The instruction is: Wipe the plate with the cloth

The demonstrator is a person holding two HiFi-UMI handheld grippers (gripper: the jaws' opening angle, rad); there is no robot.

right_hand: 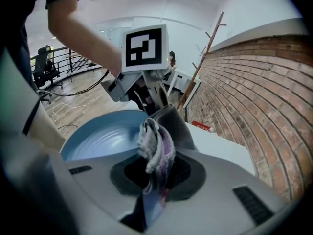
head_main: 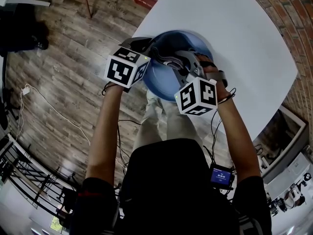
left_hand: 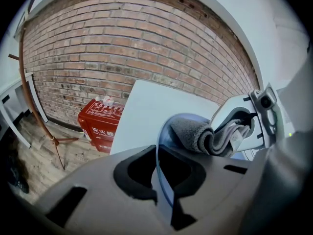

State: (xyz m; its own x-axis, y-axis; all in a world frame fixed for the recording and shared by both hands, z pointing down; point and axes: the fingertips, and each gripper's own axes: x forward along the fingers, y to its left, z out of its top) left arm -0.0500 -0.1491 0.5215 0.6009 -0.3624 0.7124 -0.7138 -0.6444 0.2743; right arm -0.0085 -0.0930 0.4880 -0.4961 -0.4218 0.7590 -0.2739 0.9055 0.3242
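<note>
Over the near edge of the white surface (head_main: 234,43), the blue plate (right_hand: 102,136) looks lifted clear. Its rim is clamped edge-on between the jaws of the left gripper (left_hand: 161,185). The right gripper (right_hand: 154,180) pinches the folded grey cloth (right_hand: 156,143), whose bunched end sits against the plate's inner face near the rim. To wipe well: hold the rim clamp firm, press the cloth flat and sweep arcs across the face. Don't lever the plate out of the left gripper.

White table (head_main: 244,48), rounded edge, beside brick wall (head_main: 288,9), wood-plank floor (head_main: 73,58) below, red box (left_hand: 100,126) standing on the floor
</note>
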